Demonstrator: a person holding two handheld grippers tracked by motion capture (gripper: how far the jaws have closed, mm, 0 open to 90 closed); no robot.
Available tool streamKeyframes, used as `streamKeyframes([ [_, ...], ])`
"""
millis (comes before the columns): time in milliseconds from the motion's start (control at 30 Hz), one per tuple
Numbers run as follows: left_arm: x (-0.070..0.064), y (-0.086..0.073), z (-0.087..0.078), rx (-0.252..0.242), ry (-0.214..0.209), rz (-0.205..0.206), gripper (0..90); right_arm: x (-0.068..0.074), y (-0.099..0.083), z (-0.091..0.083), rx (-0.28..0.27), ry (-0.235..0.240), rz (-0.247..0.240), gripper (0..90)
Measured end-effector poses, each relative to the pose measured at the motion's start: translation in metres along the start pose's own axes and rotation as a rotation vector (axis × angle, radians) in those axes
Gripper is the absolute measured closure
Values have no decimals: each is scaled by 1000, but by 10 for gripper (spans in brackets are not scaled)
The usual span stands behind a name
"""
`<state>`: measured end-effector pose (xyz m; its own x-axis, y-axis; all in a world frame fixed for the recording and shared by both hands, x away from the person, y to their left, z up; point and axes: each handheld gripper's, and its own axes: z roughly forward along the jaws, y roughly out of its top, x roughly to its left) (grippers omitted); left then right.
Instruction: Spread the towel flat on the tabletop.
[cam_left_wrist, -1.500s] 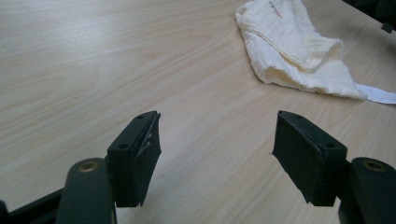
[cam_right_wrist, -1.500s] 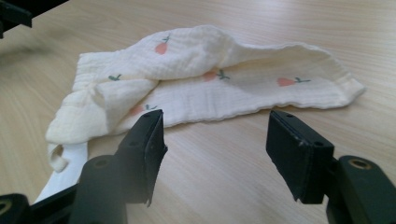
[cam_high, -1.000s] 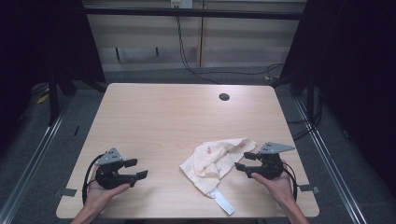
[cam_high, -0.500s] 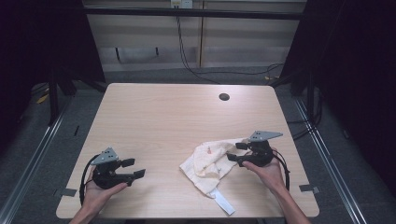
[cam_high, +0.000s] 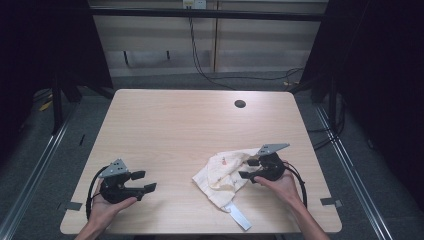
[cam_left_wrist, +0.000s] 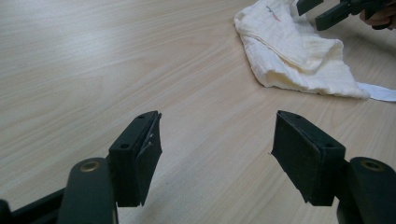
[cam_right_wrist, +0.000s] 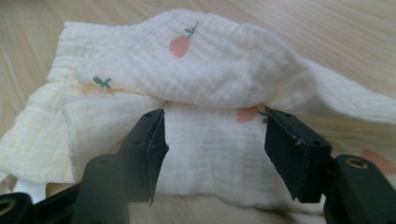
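A crumpled cream cloth (cam_high: 223, 172) with small red flower prints lies on the wooden table (cam_high: 190, 130), right of centre near the front. My right gripper (cam_high: 249, 168) is open at the cloth's right edge, its jaws wide apart just short of the folds (cam_right_wrist: 210, 84). My left gripper (cam_high: 144, 181) rests open near the front left, well apart from the cloth (cam_left_wrist: 294, 46), holding nothing. A white strap (cam_high: 239, 216) trails from the cloth toward the front edge.
A small dark round hole (cam_high: 240, 104) sits near the table's far right. Dark frame posts and floor rails flank the table on both sides. Cables hang behind the far edge.
My right gripper has moved left and slightly forward, up to the cloth's right edge. The left gripper has shifted slightly toward the front.
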<state>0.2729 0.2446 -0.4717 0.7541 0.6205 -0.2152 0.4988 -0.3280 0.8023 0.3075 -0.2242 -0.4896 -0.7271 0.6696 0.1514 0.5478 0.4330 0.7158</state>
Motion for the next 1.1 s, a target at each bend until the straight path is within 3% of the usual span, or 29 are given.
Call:
streamKeyframes([
  [167, -2, 0, 1, 11, -4, 15, 329, 2, -2, 12, 48, -36, -39, 434],
  [233, -2, 0, 1, 10, -3, 21, 329, 2, -4, 14, 32, -39, -17, 443],
  [333, -2, 0, 1, 7, -1, 20, 324, 11, -3, 15, 48, -101, -56, 530],
  [433, -1, 0, 0, 8, 3, 17, 324, 15, -2, 15, 56, -88, -61, 663],
  [667, -3, 1, 3, 12, -5, 19, 337, 14, -2, 16, 48, -43, -35, 818],
  [800, -5, 5, -3, -11, -25, 39, 441, 18, -1, 18, 52, -26, -32, 849],
  [967, -2, 5, -11, -45, -29, 10, 456, 23, 1, 20, 58, -5, -42, 855],
  [1100, 0, 9, -13, -55, -29, -9, 550, 26, 1, 21, 58, 1, -22, 853],
])
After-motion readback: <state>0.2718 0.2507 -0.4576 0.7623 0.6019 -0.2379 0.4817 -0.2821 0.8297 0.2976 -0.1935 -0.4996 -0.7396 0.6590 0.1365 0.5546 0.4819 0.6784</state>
